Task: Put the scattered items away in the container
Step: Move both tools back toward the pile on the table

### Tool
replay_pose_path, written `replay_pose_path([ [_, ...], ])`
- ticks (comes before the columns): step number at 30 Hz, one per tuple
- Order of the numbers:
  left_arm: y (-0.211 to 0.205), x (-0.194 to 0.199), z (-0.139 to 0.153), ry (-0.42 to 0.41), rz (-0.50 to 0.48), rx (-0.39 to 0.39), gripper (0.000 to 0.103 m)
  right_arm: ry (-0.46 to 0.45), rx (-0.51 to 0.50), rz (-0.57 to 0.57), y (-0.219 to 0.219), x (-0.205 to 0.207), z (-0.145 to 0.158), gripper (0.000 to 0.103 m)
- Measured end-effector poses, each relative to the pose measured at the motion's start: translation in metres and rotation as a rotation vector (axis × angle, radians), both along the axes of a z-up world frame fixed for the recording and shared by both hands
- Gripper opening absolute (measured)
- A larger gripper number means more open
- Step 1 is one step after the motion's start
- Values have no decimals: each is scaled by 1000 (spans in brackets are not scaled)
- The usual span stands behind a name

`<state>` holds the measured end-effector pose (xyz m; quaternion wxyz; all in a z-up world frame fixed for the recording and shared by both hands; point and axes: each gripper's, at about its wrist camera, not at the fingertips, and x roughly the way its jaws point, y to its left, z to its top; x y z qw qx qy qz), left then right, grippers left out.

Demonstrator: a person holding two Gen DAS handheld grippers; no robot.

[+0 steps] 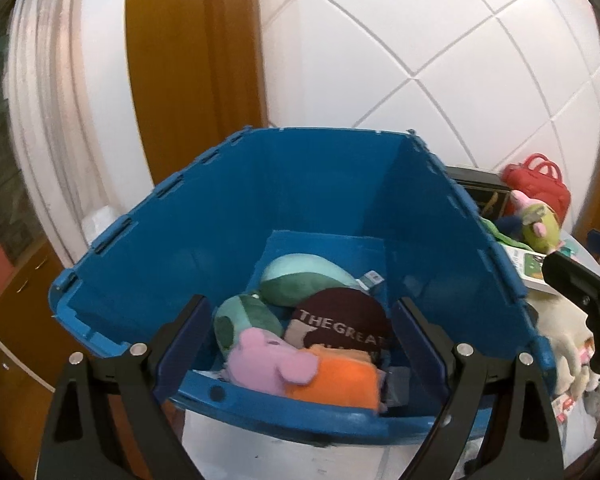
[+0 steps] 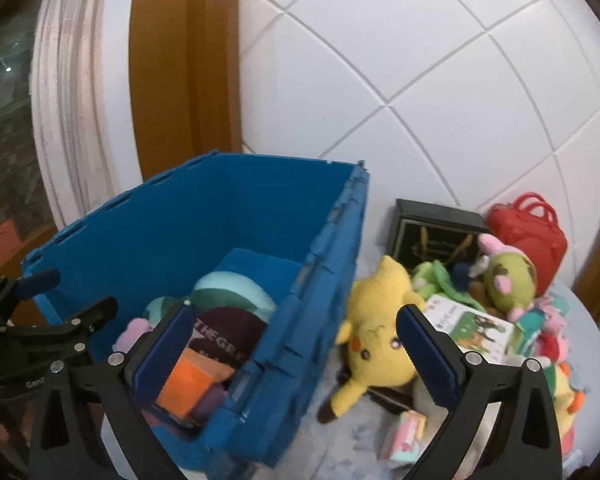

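A blue plastic crate (image 1: 324,184) (image 2: 204,216) holds soft toys: a pink and orange plush (image 1: 296,372), two green plush balls (image 1: 300,280) and a dark round cushion (image 1: 340,324). My left gripper (image 1: 300,320) is open and empty, above the crate's near rim. My right gripper (image 2: 296,328) is open and empty, over the crate's right wall. Right of the crate lies a yellow Pikachu plush (image 2: 376,340) in a pile of toys. The left gripper also shows in the right wrist view (image 2: 40,332).
The toy pile holds a green plush with pink ears (image 2: 508,284), a green-and-white box (image 2: 476,324), a small pink box (image 2: 408,436) and a red bag (image 2: 528,236). A black box (image 2: 432,232) stands at the padded white wall. A wooden frame rises behind the crate.
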<state>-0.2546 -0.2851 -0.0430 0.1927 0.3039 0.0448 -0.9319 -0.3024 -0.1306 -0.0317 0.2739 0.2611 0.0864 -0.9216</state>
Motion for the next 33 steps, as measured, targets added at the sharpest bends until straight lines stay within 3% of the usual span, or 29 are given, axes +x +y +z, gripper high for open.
replay_pose_path([
  [11,88,-5,12,32,-117,-31,92,-2,-20,-106,83,7,-4,103],
  [24,259,-12,-6,-10,-214,-17,92,-51,-18,-214,263,6,-22,103],
  [33,360,-26,-37,-102,-311,-19,92,-141,-9,-344,390,1,-61,103],
])
